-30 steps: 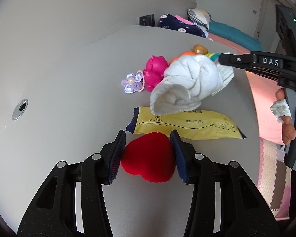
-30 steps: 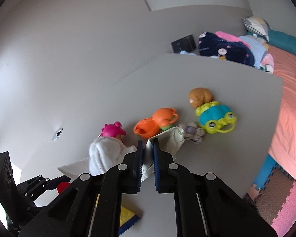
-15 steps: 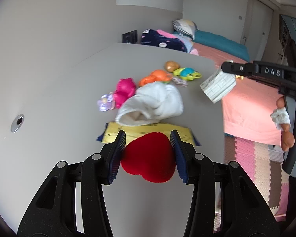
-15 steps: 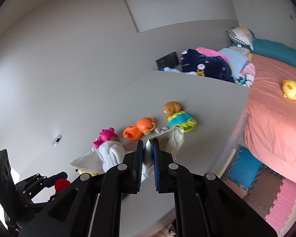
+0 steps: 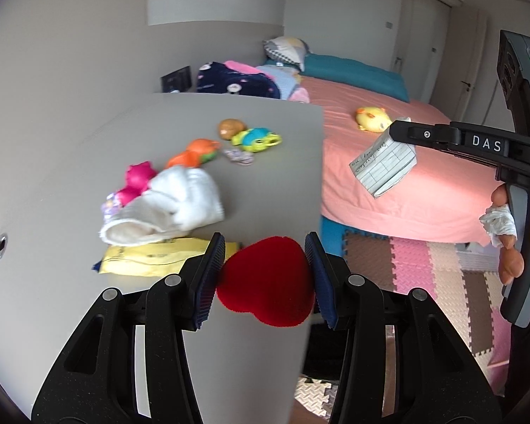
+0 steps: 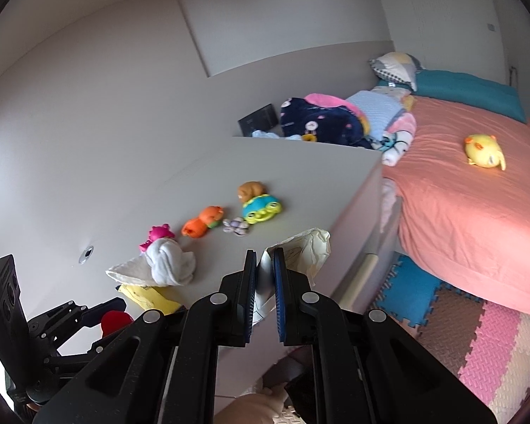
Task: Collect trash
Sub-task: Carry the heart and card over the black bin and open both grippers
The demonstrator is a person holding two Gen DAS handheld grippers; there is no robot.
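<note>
My left gripper (image 5: 265, 275) is shut on a red fuzzy heart (image 5: 266, 282), held above the right edge of the grey table (image 5: 70, 318). The heart and left gripper also show in the right wrist view (image 6: 115, 319). My right gripper (image 6: 264, 275) is shut on a folded piece of paper (image 6: 307, 249), off the table's right side; in the left wrist view the paper (image 5: 383, 164) hangs from the right gripper's tips over the floor. A yellow wrapper (image 5: 148, 258) lies on the table under a white sock (image 5: 173, 205).
Small toys lie on the table: pink (image 5: 136, 180), orange (image 5: 194, 153), green-blue turtle (image 5: 256, 139), brown (image 5: 229, 127). A pink bed (image 6: 477, 212) with a yellow plush (image 6: 484, 150) stands to the right. Coloured foam mats (image 6: 494, 335) cover the floor.
Both grippers have risen and moved right, away from the table's middle. The right gripper carried the paper out past the table's edge; the heart moved to the table's right edge.
</note>
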